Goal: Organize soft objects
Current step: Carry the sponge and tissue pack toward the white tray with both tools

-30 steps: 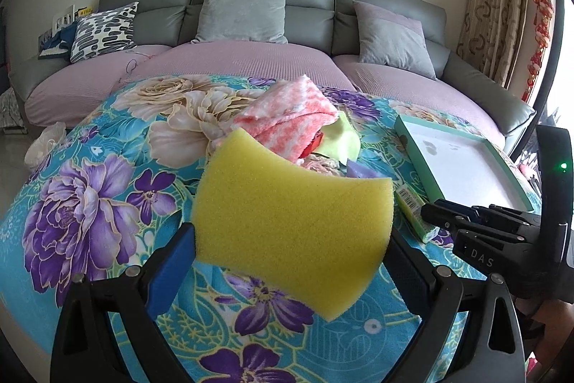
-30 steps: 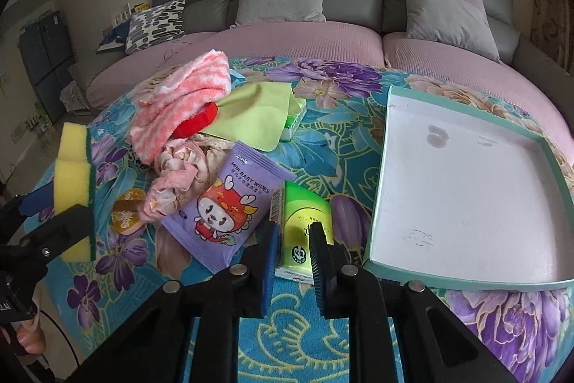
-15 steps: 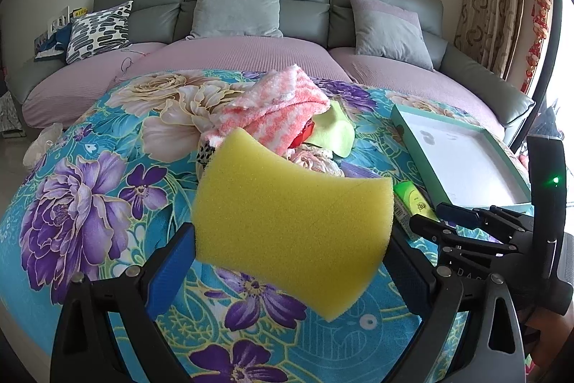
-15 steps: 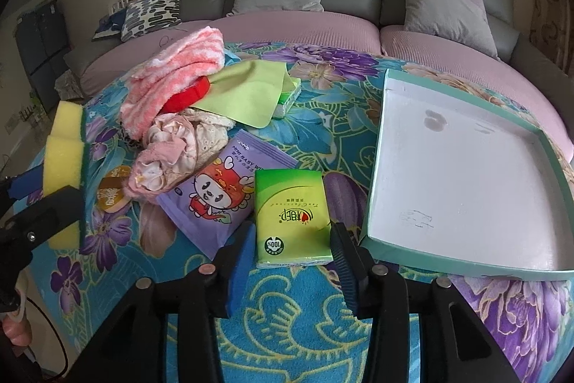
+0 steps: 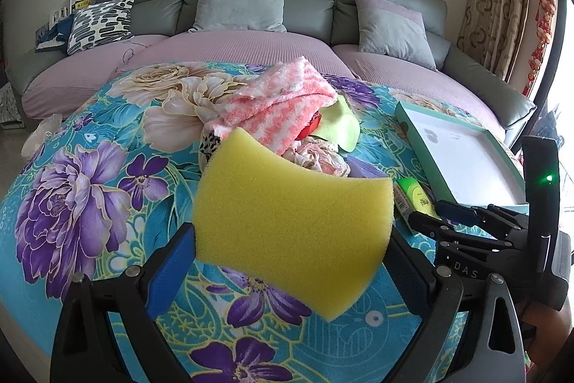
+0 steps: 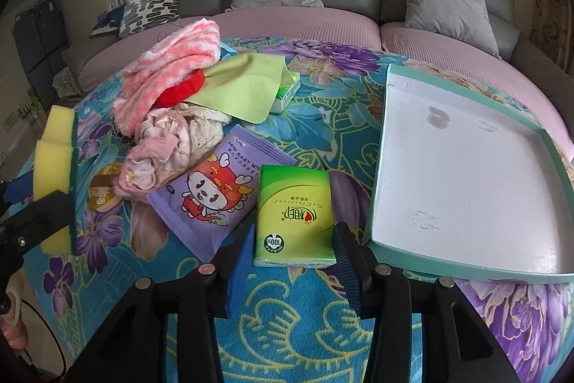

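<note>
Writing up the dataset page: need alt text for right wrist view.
Right gripper open, its fingers either side of a green tissue pack on a floral cloth. Empty tray at right; wipes and towels at left.

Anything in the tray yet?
No. The tray shows only its bare white floor; the tissue pack lies on the cloth beside it.

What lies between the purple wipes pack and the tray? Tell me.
The green tissue pack lies between the wipes pack and the tray, flanked by the right gripper's open fingers. The right wrist view shows it.
</note>
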`<state>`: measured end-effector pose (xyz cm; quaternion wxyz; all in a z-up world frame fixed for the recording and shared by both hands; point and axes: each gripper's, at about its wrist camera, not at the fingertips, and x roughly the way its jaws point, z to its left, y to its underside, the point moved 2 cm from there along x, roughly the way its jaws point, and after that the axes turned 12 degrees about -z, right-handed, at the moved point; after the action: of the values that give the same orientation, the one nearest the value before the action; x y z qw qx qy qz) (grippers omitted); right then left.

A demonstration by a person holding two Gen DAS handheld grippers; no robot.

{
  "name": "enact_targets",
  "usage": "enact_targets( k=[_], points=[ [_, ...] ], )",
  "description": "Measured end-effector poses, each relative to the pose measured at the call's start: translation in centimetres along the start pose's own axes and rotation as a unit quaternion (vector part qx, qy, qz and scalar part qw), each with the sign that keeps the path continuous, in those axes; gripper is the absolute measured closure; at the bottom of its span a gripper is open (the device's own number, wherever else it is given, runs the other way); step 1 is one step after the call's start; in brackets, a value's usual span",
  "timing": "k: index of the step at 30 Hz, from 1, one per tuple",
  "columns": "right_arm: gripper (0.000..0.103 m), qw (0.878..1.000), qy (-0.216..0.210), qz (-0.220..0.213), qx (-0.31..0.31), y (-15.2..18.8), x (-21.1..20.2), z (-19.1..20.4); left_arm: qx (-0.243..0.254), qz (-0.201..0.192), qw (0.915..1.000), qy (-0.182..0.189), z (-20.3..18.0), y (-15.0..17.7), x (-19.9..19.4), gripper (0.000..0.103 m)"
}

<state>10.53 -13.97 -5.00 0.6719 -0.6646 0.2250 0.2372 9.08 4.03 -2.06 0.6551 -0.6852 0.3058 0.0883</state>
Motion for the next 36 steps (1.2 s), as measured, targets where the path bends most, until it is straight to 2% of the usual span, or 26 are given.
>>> enact_targets(
  k=[23, 26, 28, 30, 35, 36],
  points=[
    [0.061, 1.0, -0.019, -0.012, 0.021, 0.0, -0.65, -0.7, 0.007, -0.003, 0.9999, 0.007, -0.63, -0.18, -0.11, 0.004],
    [0.056, 1.0, -0.011, -0.015, 0.012, 0.06, -0.73, -0.54, 0.009, -0.003, 0.9999, 0.007, -0.73, -0.16, -0.1, 0.004],
    [0.042, 1.0, 0.001, -0.013, 0.006, 0.15, -0.72, -0.5, 0.01, -0.003, 0.9999, 0.008, -0.8, -0.16, -0.12, 0.004],
    [0.041, 1.0, -0.002, -0.009, 0.006, 0.26, -0.7, -0.49, 0.009, -0.004, 0.9999, 0.009, -0.82, -0.15, -0.15, 0.004],
    [0.042, 1.0, -0.003, 0.007, 0.009, 0.58, -0.1, -0.49, 0.006, -0.002, 0.9999, 0.011, -0.68, 0.04, 0.0, 0.004],
    [0.052, 1.0, -0.004, 0.01, 0.013, 0.64, -0.05, -0.57, 0.006, -0.001, 0.9999, 0.011, -0.64, 0.08, 0.03, 0.004]
  ],
)
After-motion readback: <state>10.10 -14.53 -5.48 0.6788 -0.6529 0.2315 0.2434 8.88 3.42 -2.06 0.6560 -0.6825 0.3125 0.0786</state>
